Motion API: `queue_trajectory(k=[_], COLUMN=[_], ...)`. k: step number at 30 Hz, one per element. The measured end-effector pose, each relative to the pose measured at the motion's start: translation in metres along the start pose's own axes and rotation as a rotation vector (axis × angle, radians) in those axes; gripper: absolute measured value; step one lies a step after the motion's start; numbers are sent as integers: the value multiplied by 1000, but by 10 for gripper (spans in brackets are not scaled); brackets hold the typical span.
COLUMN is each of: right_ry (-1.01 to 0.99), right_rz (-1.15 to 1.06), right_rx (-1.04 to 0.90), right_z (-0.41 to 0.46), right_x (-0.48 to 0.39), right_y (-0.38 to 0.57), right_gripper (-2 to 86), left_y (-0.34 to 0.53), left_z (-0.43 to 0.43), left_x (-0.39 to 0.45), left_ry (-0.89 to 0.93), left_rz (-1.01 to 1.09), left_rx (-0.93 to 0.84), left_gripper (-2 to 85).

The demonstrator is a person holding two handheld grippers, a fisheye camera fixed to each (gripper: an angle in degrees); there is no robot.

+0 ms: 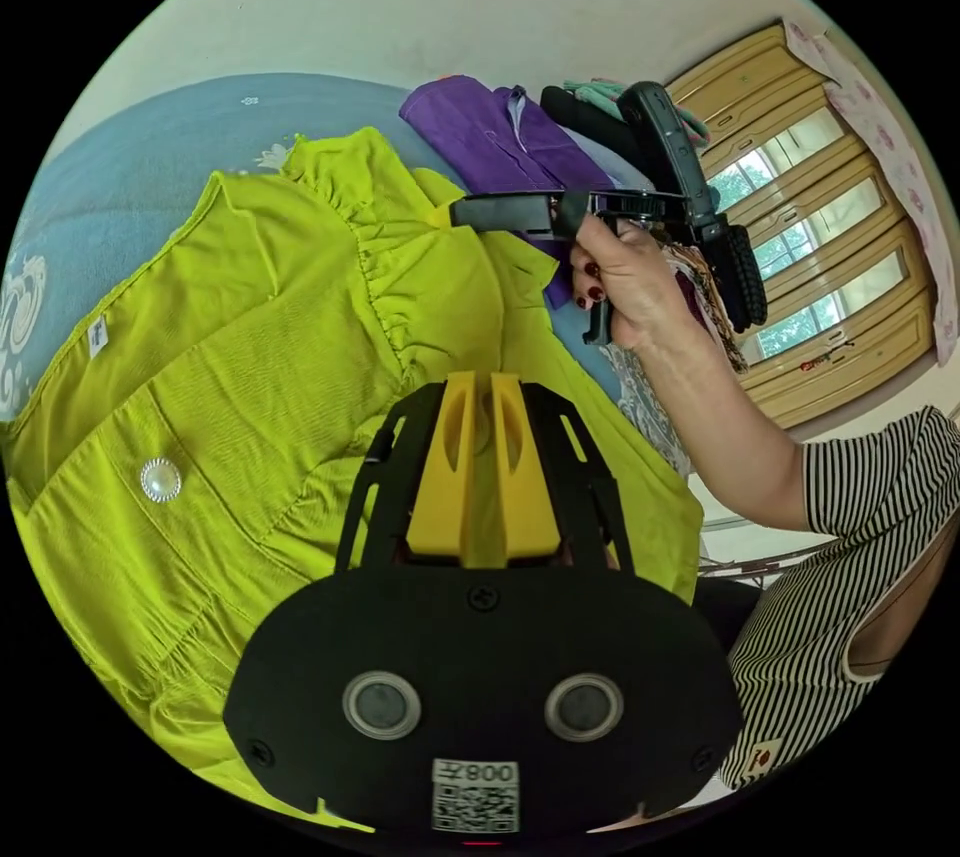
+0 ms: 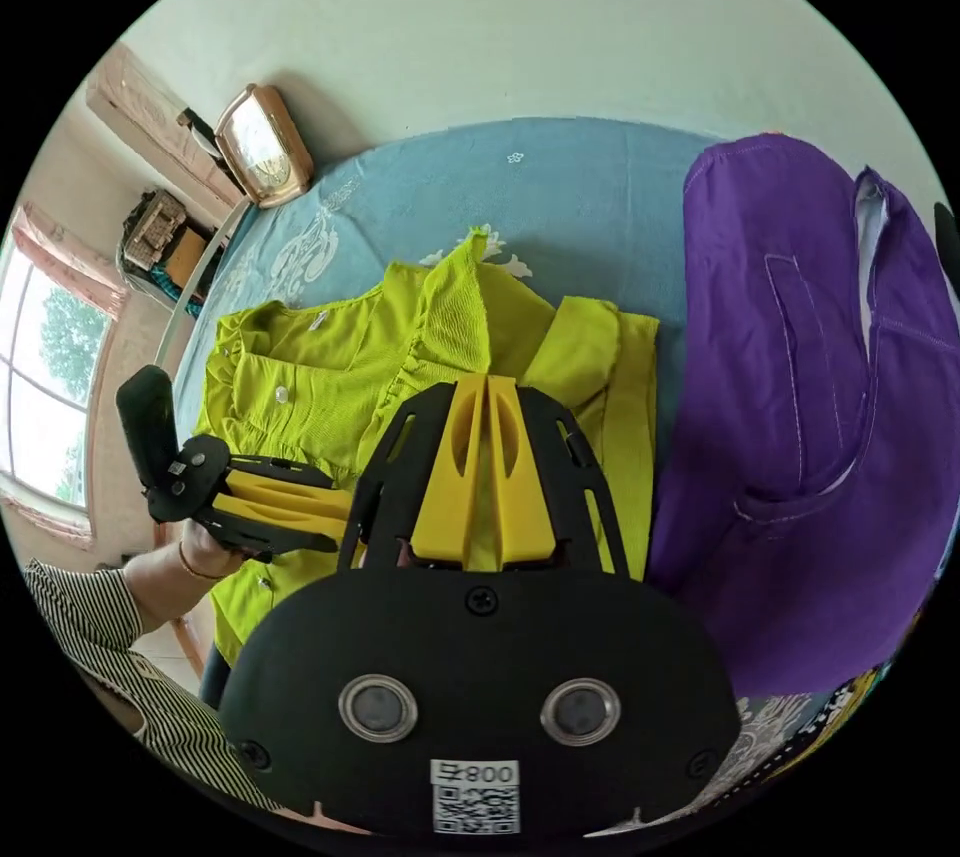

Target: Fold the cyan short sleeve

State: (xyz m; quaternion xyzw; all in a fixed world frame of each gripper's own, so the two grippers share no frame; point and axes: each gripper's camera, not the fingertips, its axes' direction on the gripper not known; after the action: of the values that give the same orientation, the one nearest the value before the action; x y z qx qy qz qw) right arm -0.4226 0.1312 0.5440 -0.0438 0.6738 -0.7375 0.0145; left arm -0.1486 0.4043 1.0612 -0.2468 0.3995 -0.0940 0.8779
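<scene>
A lime-green short-sleeve blouse (image 1: 250, 367) with ruffled sleeves and pearl buttons lies spread on a blue bedspread (image 1: 130, 167). My left gripper (image 1: 485, 382) has its yellow jaws pressed together on the blouse's cloth near the front panel. It also appears in the right gripper view as the left gripper (image 2: 300, 507), low over the blouse (image 2: 330, 377). My right gripper (image 2: 487, 382) is shut on the blouse beside the ruffled shoulder seam. Seen from the side, the right gripper (image 1: 460, 212) is held by a hand at the blouse's far folded edge.
A purple garment (image 2: 800, 397) lies right beside the blouse, with more dark and patterned clothes (image 1: 600, 112) piled behind it. A person in a striped top (image 1: 860, 537) stands at the bed's edge. A wooden-framed window (image 1: 820, 237) and a framed mirror (image 2: 262, 145) are beyond.
</scene>
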Motion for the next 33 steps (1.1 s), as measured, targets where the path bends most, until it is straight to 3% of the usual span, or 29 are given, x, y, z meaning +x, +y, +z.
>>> queue_trajectory(k=[5,8,14,18,21,29,33], right_ry=[-18,76,90,61,75,66,146], right_rz=[40,68,-21,-140,-132,-160,-299], right_rx=[-27,20,140,44,-126,21,40], right_z=[10,2,-25,4,42,11,12], right_x=[10,2,-39,-76,-75,-87,-116], right_y=[0,-8,-10,-11,-10,-45,-121], right_gripper=[5,9,21,21,18,52,62], left_y=[14,35,88,121,133,101,54], left_z=[-26,-58,-142,-155,-160,-221,-236], left_x=[-2,-7,-40,-77,-72,-67,-108], left_ry=[-34,-40,-356,-403,-339,-450,-482], left_rz=[-19,-64,-282,-484,-462,-291,-279], left_rx=[24,91,224,105,120,273,171], left_gripper=[27,26,15,8,9,48,71])
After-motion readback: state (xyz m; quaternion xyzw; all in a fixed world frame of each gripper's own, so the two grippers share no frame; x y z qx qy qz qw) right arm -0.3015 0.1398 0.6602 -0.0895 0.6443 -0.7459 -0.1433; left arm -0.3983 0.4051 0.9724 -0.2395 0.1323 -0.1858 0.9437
